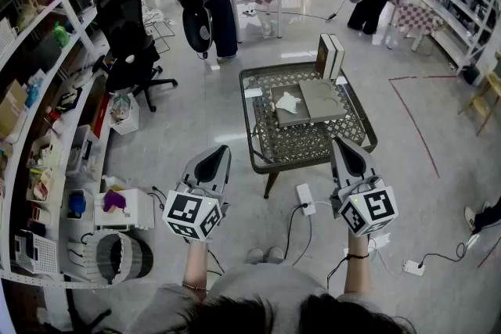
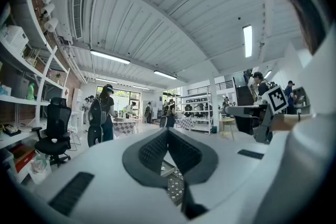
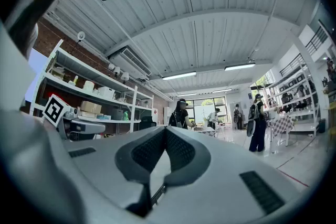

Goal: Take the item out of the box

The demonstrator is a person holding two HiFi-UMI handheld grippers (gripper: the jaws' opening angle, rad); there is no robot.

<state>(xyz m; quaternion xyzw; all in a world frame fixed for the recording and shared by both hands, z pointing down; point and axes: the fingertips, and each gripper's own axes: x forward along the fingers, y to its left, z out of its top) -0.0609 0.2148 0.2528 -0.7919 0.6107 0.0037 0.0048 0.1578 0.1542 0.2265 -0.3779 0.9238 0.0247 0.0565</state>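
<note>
Setting: workshop room, pale glossy floor, shelving (image 1: 47, 90) along the left wall, low dark lattice table (image 1: 264, 146) at centre.
Box (image 1: 322, 99): grey, flat, lying open on the table top.
Item (image 1: 287, 102): white, crumpled, in the box's left half.
Left gripper (image 1: 217, 152): held level above the floor, short of the table; jaws together, nothing between them.
Right gripper (image 1: 342, 143): over the table's near edge; jaws together, empty, touching nothing.

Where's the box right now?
Head view, centre: the open grey box lies on the mesh table, just in front of two upright boxes at its far edge.
</note>
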